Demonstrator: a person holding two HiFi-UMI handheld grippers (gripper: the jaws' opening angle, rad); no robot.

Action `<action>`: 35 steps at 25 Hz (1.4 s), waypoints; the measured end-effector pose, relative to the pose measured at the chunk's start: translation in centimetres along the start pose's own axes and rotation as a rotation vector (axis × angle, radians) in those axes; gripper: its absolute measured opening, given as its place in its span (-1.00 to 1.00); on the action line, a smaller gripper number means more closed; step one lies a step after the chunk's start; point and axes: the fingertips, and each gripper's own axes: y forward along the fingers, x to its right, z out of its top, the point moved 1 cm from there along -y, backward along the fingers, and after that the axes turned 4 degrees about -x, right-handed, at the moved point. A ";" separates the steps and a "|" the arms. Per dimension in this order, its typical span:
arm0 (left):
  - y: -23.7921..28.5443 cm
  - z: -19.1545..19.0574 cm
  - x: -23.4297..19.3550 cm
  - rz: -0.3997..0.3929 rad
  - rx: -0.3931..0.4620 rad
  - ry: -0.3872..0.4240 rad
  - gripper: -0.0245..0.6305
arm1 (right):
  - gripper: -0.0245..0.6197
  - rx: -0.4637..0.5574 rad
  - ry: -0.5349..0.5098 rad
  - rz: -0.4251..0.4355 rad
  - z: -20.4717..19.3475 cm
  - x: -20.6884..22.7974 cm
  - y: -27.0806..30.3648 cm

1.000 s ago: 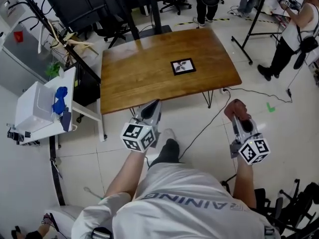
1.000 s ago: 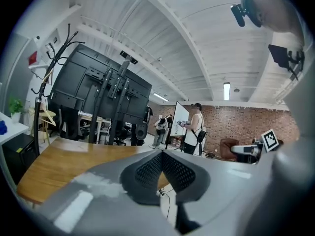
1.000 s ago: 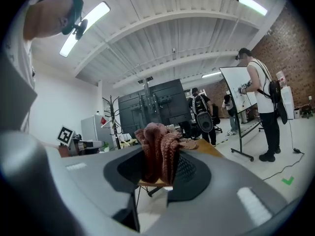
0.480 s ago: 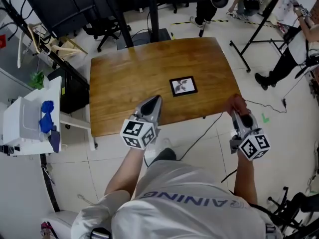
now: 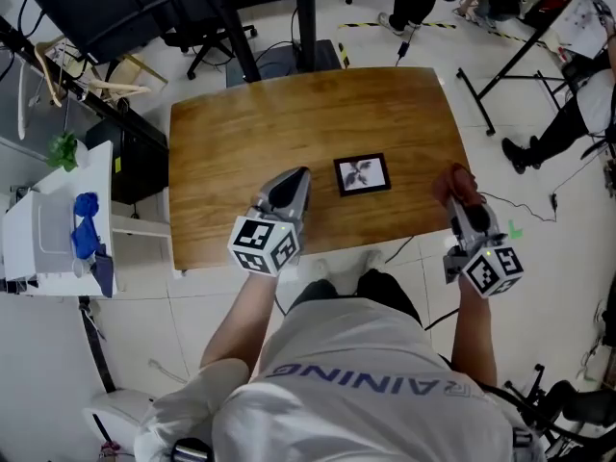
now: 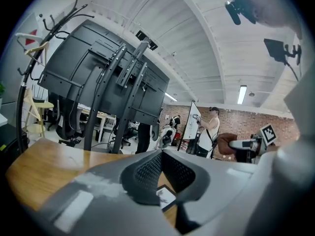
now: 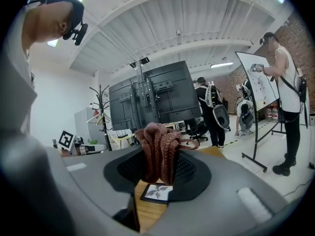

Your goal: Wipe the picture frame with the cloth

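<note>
A small black picture frame (image 5: 363,174) with a pale print lies flat on the wooden table (image 5: 241,142), a little right of centre. It also shows low in the right gripper view as the frame (image 7: 157,192) and in the left gripper view as the frame (image 6: 166,196). My right gripper (image 5: 458,192) hovers at the table's right front edge, shut on a reddish-brown knitted cloth (image 7: 160,149) that stands bunched between its jaws. My left gripper (image 5: 287,192) is over the table's front, left of the frame, jaws together with nothing in them.
A white cart (image 5: 53,229) holding a blue item stands left of the table. A large dark screen stand (image 7: 152,95) rises behind the table. A cable (image 5: 520,200) trails on the floor at right, near a whiteboard stand and other people.
The person has stepped up to the table. Both grippers, earlier over the floor, now reach its front edge, the frame lying between them. The cloth stays in the right gripper.
</note>
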 end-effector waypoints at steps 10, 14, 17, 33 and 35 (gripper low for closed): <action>4.0 0.3 -1.5 0.178 -0.012 -0.029 -0.91 | -0.54 -0.062 0.014 0.244 1.3 4.2 9.9; 6.2 -3.1 -1.5 0.243 -0.076 -0.063 -0.91 | -0.54 -0.127 0.021 0.343 0.2 5.0 13.4; 7.2 -6.2 -1.6 0.257 -0.128 -0.111 -0.91 | -0.54 -0.175 0.028 0.380 -0.9 5.1 14.9; 12.3 -23.0 -0.3 0.126 -0.535 -0.181 -0.91 | -0.54 -0.450 0.073 0.482 -11.2 -0.2 22.2; 12.5 -23.4 0.0 0.108 -0.546 -0.168 -0.91 | -0.54 -0.496 0.083 0.473 -12.9 -0.6 23.0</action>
